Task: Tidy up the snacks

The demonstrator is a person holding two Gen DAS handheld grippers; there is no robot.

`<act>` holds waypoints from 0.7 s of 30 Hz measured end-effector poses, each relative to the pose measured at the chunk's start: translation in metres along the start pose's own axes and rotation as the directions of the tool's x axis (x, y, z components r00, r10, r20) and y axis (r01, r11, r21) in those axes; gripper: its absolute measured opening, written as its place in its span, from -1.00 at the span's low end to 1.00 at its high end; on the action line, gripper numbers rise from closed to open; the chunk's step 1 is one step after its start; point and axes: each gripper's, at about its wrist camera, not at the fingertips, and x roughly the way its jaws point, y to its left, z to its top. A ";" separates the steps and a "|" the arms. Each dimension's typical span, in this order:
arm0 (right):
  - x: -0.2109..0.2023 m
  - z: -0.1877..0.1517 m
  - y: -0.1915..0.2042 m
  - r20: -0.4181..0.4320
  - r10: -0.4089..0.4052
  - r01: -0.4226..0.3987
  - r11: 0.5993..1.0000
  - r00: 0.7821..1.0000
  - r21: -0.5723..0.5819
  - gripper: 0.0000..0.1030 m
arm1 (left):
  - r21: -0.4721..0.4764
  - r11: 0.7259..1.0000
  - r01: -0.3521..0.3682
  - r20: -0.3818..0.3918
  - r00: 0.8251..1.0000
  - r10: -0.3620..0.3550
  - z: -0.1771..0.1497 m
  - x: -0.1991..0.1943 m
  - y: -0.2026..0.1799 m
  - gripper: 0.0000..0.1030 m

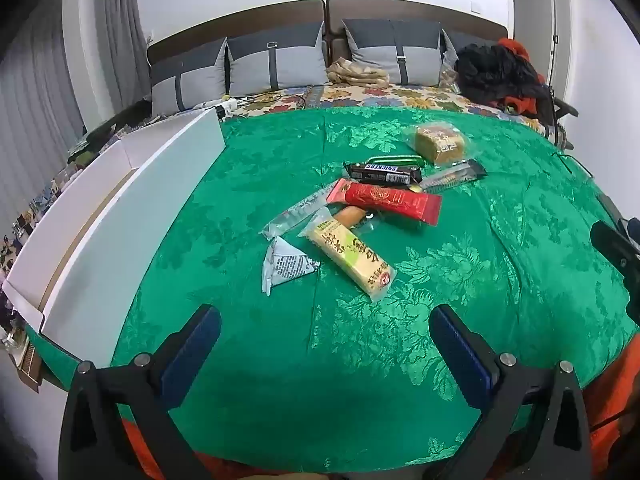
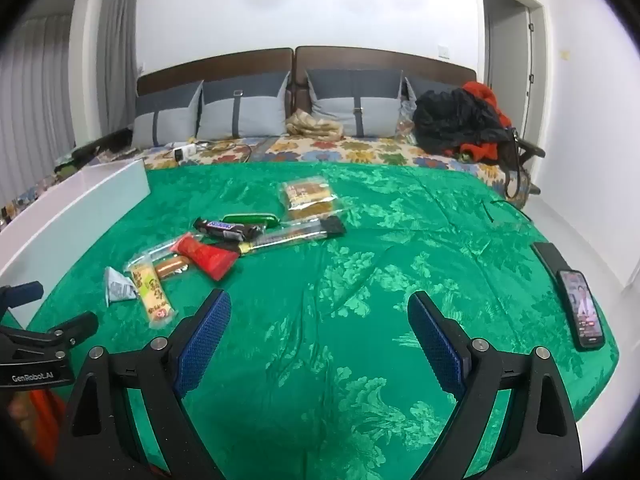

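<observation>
Several snacks lie in a loose pile on the green cloth (image 1: 320, 380): a yellow bar (image 1: 350, 255), a red packet (image 1: 386, 199), a Snickers bar (image 1: 382, 173), a grey triangular pack (image 1: 286, 265), a clear-wrapped cake (image 1: 439, 143) and a long dark stick pack (image 1: 454, 176). A white open box (image 1: 120, 216) stands at the left. My left gripper (image 1: 326, 334) is open and empty, short of the pile. My right gripper (image 2: 320, 330) is open and empty, right of the pile, where the yellow bar (image 2: 152, 294) and red packet (image 2: 208, 256) show.
A phone (image 2: 583, 308) lies on the cloth's right edge. Behind the cloth is a bed with grey pillows (image 2: 240, 114), cables and a heap of black and red clothes (image 2: 460, 120). The left gripper's body (image 2: 36, 344) shows at the right view's left edge.
</observation>
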 end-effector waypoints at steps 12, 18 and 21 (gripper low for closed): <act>0.000 -0.002 0.003 0.004 -0.005 0.005 1.000 1.000 -0.008 0.79 | 0.005 1.000 -0.003 -0.031 0.999 0.003 -0.006 0.007 0.001 1.00; -0.001 -0.003 0.003 0.005 -0.008 0.008 1.000 1.000 -0.012 0.79 | 0.011 1.000 -0.002 -0.039 0.999 0.002 -0.006 0.008 0.001 1.00; -0.002 -0.004 0.003 0.005 -0.010 0.010 1.000 1.000 -0.014 0.79 | 0.011 1.000 -0.002 -0.044 0.999 0.002 -0.006 0.009 0.000 1.00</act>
